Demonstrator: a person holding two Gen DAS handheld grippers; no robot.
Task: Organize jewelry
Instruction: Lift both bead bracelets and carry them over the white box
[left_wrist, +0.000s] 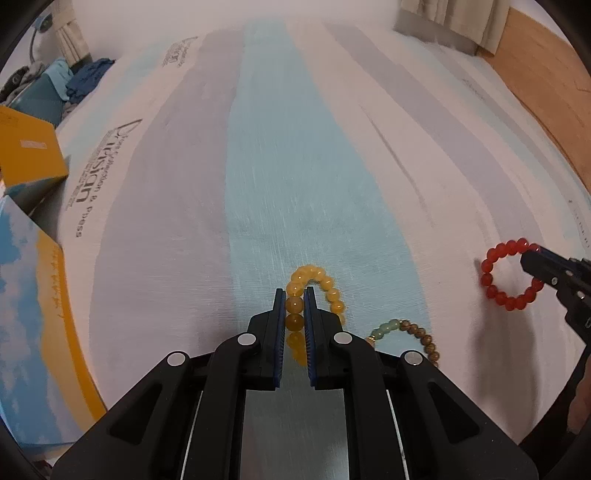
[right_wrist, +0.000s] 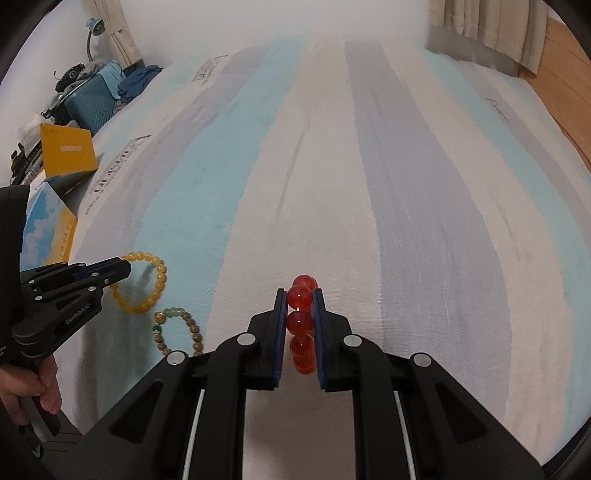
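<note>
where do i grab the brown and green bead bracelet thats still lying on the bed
Take the brown and green bracelet across one stretch of its brown beads, from above, one finger inside the loop and one outside. It lies flat on the bedsheet, and its far, green end is nearest the yellow bracelet.

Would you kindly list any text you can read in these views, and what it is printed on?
"GenRobot.AI": on the side of the left gripper, in the right wrist view.
Bed sheet: large printed logo with smaller lines, too distorted to read.
Yellow box: pale lettering, too blurred.

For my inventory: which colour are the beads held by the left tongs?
Yellow bracelet, in the left tongs; clearest in the left wrist view.
</note>
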